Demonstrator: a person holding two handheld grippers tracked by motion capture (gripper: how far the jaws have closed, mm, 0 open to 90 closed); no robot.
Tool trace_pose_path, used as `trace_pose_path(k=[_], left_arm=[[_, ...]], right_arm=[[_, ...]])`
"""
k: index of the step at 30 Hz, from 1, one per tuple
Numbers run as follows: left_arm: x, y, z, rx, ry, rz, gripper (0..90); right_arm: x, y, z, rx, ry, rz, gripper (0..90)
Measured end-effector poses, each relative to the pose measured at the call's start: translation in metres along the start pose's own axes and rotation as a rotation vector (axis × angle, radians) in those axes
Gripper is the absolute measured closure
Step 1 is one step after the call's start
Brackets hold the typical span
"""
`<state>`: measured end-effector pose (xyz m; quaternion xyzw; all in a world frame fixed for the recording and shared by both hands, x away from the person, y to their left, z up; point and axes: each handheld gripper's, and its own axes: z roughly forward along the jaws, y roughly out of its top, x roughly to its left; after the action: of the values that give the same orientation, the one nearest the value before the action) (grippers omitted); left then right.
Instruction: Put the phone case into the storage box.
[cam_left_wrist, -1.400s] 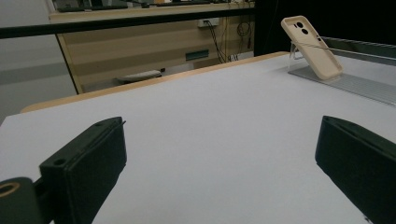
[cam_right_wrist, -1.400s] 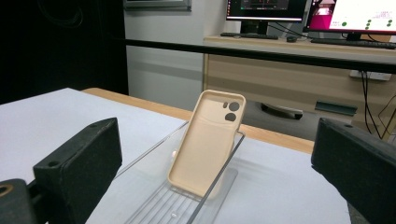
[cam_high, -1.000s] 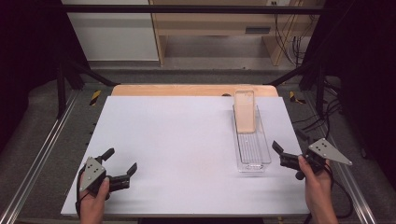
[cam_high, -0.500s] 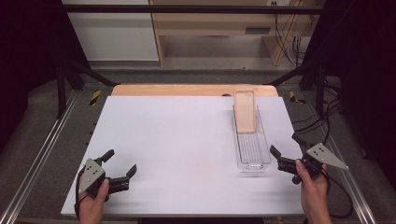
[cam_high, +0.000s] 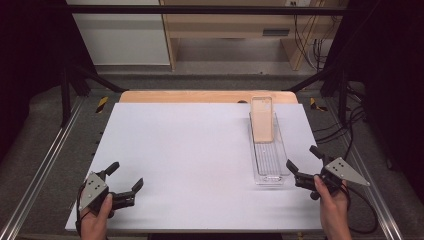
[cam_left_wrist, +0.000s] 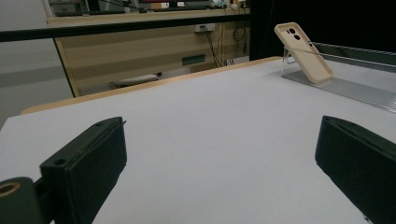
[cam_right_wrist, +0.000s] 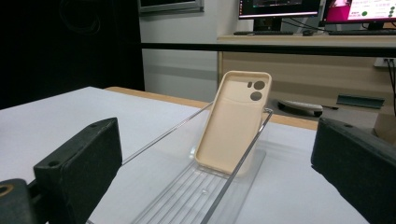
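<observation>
A beige phone case (cam_high: 262, 119) (cam_right_wrist: 233, 122) (cam_left_wrist: 304, 51) leans upright at the far end of a long clear plastic tray (cam_high: 270, 161) (cam_right_wrist: 196, 191) (cam_left_wrist: 355, 88) on the right half of the white table. My right gripper (cam_high: 306, 160) (cam_right_wrist: 215, 177) stands open just right of the tray's near end, facing the case, with nothing between its jaws. Near the front left corner my left gripper (cam_high: 126, 176) (cam_left_wrist: 224, 172) is open and empty, low over the bare table top.
The white table top (cam_high: 190, 145) has a wooden strip (cam_high: 200, 96) along its far edge. Metal rails (cam_high: 45, 165) run down both sides, and cables (cam_high: 350, 125) lie to the right. A wooden bench (cam_high: 235, 30) stands beyond the table.
My right gripper has moved left and slightly nearer, closing in on the tray's near end. The left gripper has barely shifted.
</observation>
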<state>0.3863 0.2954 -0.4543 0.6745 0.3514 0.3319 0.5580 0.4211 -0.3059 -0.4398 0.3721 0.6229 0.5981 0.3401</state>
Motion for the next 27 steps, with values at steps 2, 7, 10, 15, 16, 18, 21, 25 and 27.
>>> trace_pose_path(k=[2, 7, 10, 15, 16, 18, 21, 25, 27], left_arm=[[0.000, 0.000, 0.000, -0.001, -0.004, 0.001, 2.2], [0.000, 0.000, 0.000, -0.006, -0.008, 0.002, 2.2], [0.000, 0.000, 0.000, -0.007, -0.009, 0.002, 2.2], [0.000, 0.000, 0.000, -0.009, -0.012, 0.003, 2.2], [0.000, 0.000, 0.000, -0.008, -0.013, 0.003, 2.2], [0.000, 0.000, 0.000, -0.009, -0.013, 0.003, 2.2], [0.000, 0.000, 0.000, -0.010, -0.015, 0.004, 2.2], [0.000, 0.001, 0.000, -0.011, -0.016, 0.005, 2.2], [0.000, 0.001, 0.000, -0.011, -0.016, 0.006, 2.2]], right_arm=[[0.002, -0.002, 0.000, 0.002, 0.005, -0.010, 2.4], [0.004, -0.004, 0.001, 0.007, 0.016, -0.017, 2.3], [0.006, -0.005, 0.001, 0.008, 0.019, -0.017, 2.3], [0.009, -0.009, 0.002, 0.016, 0.031, -0.024, 2.3], [0.010, -0.009, 0.003, 0.020, 0.032, -0.026, 2.3], [0.011, -0.011, 0.004, 0.021, 0.040, -0.033, 2.3], [0.015, -0.012, 0.005, 0.029, 0.047, -0.038, 2.3], [0.017, -0.013, 0.006, 0.032, 0.058, -0.041, 2.3], [0.018, -0.014, 0.006, 0.029, 0.061, -0.042, 2.3]])
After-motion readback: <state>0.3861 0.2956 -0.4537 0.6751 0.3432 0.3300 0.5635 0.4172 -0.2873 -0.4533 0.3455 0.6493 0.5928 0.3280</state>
